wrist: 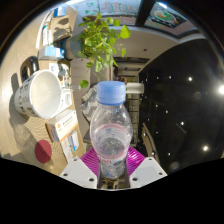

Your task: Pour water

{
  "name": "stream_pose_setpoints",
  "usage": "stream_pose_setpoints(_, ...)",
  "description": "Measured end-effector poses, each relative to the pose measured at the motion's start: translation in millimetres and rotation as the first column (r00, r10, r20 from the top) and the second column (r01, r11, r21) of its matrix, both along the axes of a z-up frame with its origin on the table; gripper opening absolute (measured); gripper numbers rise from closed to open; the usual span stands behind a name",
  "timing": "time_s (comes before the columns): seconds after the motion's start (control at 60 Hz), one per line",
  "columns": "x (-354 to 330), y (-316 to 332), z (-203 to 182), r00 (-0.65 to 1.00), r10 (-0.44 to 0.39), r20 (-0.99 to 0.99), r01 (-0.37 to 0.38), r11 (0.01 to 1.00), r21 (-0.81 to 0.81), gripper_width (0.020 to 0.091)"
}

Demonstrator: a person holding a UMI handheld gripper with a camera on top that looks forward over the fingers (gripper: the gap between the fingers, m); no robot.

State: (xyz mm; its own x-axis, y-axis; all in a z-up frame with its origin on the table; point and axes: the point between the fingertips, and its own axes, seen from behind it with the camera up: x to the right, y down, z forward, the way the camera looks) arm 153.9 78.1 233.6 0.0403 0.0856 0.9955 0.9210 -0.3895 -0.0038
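Observation:
A clear plastic water bottle (111, 128) with a pale blue cap stands upright between my fingers, raised in the air. My gripper (112, 163) is shut on the bottle, its magenta pads (88, 161) pressing the lower body from both sides. The bottle's base is hidden behind the fingers. To the left, beyond the fingers, a white cup (42, 93) shows its open mouth turned toward me.
A green leafy plant (103, 42) stands behind the bottle. Cardboard boxes (66, 127) and a red round object (43, 150) lie at the left. A dark wall (180, 100) with light spots fills the right side.

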Motion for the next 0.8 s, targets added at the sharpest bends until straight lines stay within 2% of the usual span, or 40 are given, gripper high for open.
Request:
stream_pose_setpoints(0.1, -9.9, 13.4, -10.2, 0.980, 0.052, 0.193, -0.040, 0.997, -0.061, 0.0311)
stream_pose_setpoints(0.25, -11.1, 24.7, -26.2, 0.919, 0.092, 0.384, -0.038, 0.989, -0.145, 0.0312)
stream_pose_setpoints(0.45, -17.4, 24.7, -36.2, 0.889, 0.150, 0.433, -0.072, 0.979, -0.191, 0.0313)
stream_pose_setpoints(0.6, -22.7, 19.6, -19.5, 0.944, 0.154, 0.292, -0.114, 0.982, -0.149, 0.0312)
stream_pose_setpoints(0.7, -22.2, 15.2, 3.4, 0.989, 0.135, 0.053, -0.131, 0.988, -0.077, 0.0312)
stream_pose_setpoints(0.8, -19.7, 7.8, 23.3, 0.967, 0.117, -0.226, -0.120, 0.993, 0.004, 0.0313)
